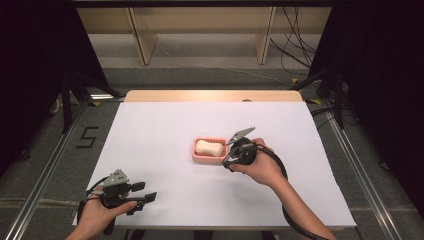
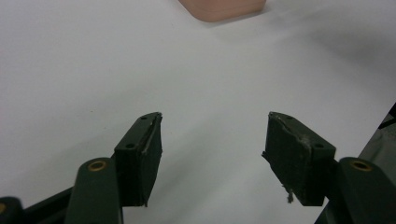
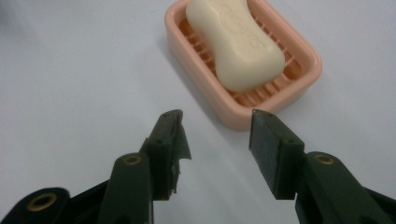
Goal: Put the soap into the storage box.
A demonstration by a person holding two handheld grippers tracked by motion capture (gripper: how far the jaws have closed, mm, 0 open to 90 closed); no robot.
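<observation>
Right gripper view, soap dish (image 3: 299, 88) just beyond right hand-held gripper (image 3: 215, 122), jaws apart

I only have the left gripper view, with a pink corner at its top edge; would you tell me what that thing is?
Observer: It is a pink soap dish standing on the white table.
Operator: Thank you. Is anything in it?
Observer: Yes, a cream bar of soap lies on its ribs.
Operator: And where is the right gripper?
Observer: The right gripper points at a corner of the dish, jaws apart, nothing between them.
</observation>
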